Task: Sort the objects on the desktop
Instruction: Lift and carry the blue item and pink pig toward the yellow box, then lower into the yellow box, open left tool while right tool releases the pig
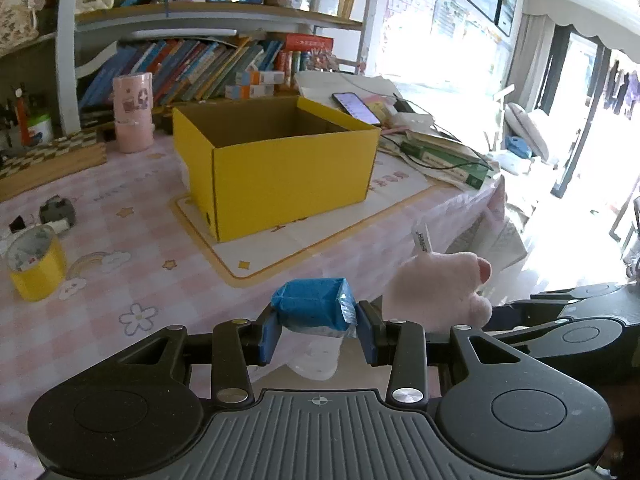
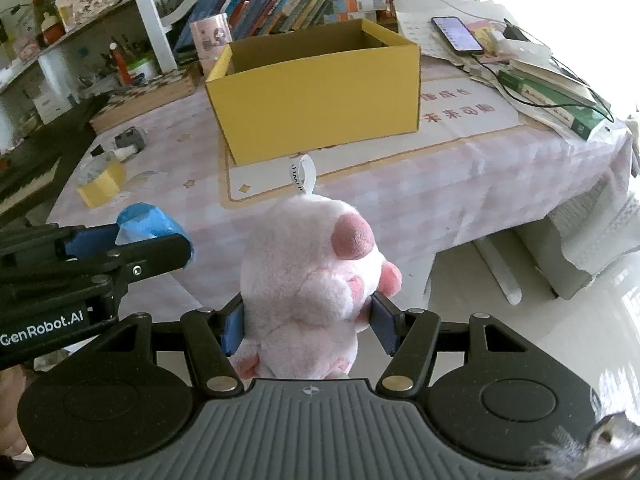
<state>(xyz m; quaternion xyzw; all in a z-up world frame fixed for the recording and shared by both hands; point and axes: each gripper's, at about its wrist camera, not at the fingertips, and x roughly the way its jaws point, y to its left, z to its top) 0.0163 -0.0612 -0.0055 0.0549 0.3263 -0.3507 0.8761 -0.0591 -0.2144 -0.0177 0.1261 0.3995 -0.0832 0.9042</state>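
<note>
My left gripper (image 1: 316, 330) is shut on a blue tissue packet (image 1: 312, 306) and holds it above the near table edge. My right gripper (image 2: 308, 322) is shut on a pink plush toy (image 2: 308, 276) with a white tag, held just off the table's front edge. The plush also shows in the left wrist view (image 1: 438, 288), to the right of the packet. The packet shows in the right wrist view (image 2: 146, 220) at the left. An open yellow cardboard box (image 1: 280, 168) (image 2: 316, 96) stands on a white mat in the middle of the table, beyond both grippers.
A yellow tape roll (image 1: 36, 264) and a small grey object (image 1: 58, 210) lie at the table's left. A pink cup (image 1: 133, 112) stands behind the box. Books, papers and a phone (image 2: 456, 34) are piled at the right. Bookshelves line the back.
</note>
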